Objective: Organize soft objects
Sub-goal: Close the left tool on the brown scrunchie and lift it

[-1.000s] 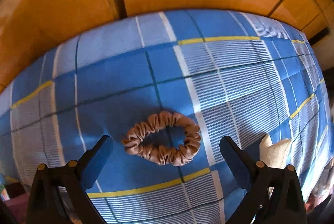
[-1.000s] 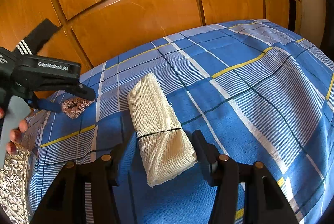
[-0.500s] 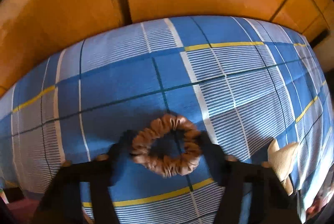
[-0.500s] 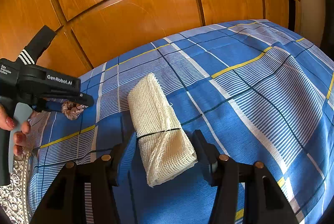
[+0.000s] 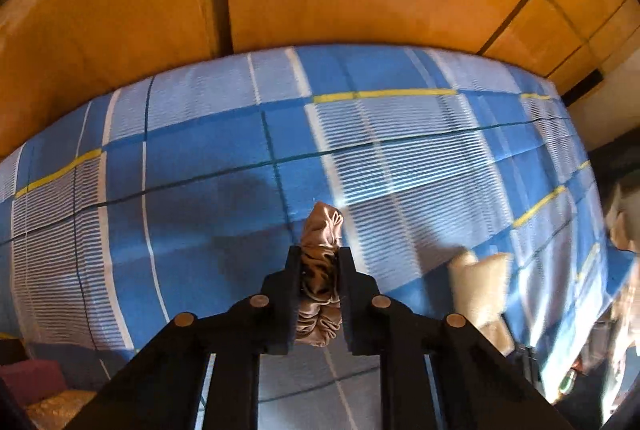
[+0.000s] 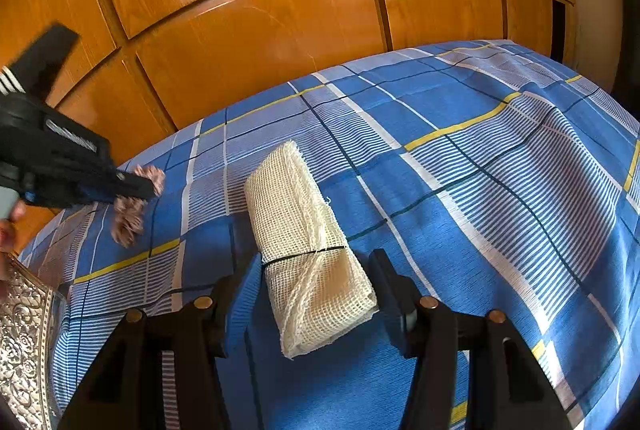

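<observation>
While the left claw is squeezing the brown scrunchie flat between its fingers and holding it up off the bed, the right claw is sitting wide open, not gripping anything. Its fingers are straddling the near end of the cream mesh roll, which is lying on the blue plaid bedsheet with a thin black band around it. Orange wooden wardrobe doors are standing right behind the bed.
</observation>
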`<action>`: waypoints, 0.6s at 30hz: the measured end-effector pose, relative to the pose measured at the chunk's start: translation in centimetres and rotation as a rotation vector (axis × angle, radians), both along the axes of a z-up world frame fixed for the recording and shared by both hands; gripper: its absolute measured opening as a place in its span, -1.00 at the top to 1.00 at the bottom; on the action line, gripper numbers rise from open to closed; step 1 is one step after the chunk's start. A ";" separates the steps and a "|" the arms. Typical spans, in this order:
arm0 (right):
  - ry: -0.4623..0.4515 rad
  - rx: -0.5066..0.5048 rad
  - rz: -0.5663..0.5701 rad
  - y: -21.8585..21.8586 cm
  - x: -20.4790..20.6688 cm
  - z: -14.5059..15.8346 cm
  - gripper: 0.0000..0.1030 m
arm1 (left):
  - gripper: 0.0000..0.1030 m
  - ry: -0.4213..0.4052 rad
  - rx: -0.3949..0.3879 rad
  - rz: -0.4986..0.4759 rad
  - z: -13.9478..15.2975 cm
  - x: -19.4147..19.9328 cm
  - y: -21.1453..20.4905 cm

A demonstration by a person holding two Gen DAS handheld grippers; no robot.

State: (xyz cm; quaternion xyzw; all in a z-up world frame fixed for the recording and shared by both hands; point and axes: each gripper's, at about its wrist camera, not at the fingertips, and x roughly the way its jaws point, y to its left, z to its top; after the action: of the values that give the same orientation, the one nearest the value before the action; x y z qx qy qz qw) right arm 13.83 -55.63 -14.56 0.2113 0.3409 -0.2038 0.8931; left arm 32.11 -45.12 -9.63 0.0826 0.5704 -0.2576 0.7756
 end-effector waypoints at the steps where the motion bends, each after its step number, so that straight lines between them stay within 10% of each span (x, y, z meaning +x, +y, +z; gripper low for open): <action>1: 0.001 -0.002 0.000 0.0 0.0 0.0 -0.09 | 0.67 -0.001 -0.015 -0.004 0.4 -0.4 -0.1; 18: 0.061 -0.081 -0.011 1.1 0.7 0.1 -0.08 | 0.69 -0.064 -0.338 -0.196 10.8 -11.9 4.6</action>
State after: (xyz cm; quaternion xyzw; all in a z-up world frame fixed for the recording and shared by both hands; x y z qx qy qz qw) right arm 14.50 -54.56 -14.47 0.1706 0.3584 -0.2288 0.8889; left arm 20.17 -40.54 1.17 0.0146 0.4833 -0.4213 0.7673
